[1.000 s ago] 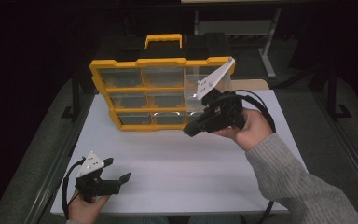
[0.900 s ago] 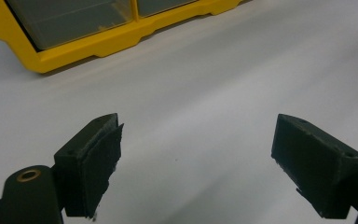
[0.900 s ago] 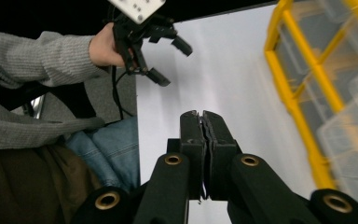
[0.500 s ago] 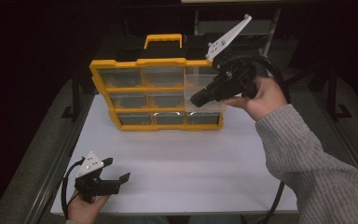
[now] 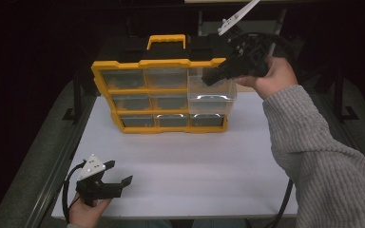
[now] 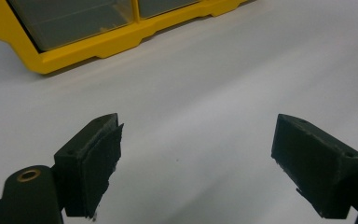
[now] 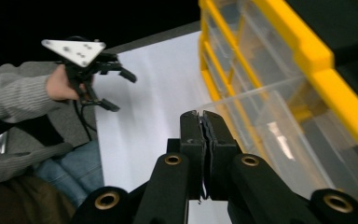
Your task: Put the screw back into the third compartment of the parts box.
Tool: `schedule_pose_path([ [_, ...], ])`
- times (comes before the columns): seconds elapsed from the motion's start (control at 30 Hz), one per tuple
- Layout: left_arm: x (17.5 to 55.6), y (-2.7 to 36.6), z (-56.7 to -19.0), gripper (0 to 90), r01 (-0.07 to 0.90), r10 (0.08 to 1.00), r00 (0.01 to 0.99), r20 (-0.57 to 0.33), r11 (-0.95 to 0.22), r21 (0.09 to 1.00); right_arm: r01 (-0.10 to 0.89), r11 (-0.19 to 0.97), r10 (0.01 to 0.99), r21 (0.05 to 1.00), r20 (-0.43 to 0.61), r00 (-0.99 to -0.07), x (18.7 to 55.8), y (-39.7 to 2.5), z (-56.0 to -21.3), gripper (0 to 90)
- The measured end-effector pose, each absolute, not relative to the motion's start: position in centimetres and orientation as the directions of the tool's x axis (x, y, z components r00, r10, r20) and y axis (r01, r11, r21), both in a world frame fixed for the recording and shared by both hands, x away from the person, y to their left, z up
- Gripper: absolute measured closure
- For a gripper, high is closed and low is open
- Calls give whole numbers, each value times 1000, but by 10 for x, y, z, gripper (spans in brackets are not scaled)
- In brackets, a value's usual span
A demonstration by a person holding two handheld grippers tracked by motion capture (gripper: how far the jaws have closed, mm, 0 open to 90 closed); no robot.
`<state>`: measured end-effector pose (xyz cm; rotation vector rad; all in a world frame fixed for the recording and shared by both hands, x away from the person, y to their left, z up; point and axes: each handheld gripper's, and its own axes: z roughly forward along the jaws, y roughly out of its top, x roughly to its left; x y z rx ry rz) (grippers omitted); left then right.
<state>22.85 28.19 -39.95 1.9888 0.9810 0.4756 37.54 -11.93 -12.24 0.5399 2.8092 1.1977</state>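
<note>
Drawer (image 5: pixel 211 97) top-right of the yellow organizer (image 5: pixel 123 92) is pulled partway out, clear plastic, sticking forward over the white table (image 5: pixel 195 161). Organizer stands upright at the far side of the table, three rows of clear drawers, yellow handle (image 5: pixel 166 40) on top.

Right gripper (image 5: pixel 211 78) is up at the front edge of that drawer, hand (image 5: pixel 271 76) holding it from the right. In the right gripper view the jaws are pressed together; drawer (image 7: pixel 279 130) sits just to their right. Cannot tell from any view whether the drawer's lip is pinched between them or they're just clenched beside it.

Left gripper (image 5: pixel 119 180) rests low at the near-left corner of the table, well apart from the organizer, jaws spread wide with nothing between them. Left gripper view confirms: bare table (image 6: pixel 205 93) between the jaws, organizer's bottom edge (image 6: pixel 102 42) farther off.
</note>
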Motion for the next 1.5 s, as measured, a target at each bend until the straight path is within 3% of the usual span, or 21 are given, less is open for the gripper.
schedule_pose_path([
  [0.37,228,281,-400,156,463,788,613,-48,-309,831,356,654,391,667,104,-914,401,-121,-145,865],
  [0.83,229,283,-400,156,458,782,623,-30,-334,824,380,675,396,633,125,-910,414,-114,-173,844],
  [1.13,229,282,-400,156,458,782,622,-32,-331,825,368,655,405,660,105,-908,409,-122,-166,792],
  [1.5,228,279,-401,156,468,790,611,-53,-307,829,377,584,454,719,96,-886,382,-166,-143,705],
])
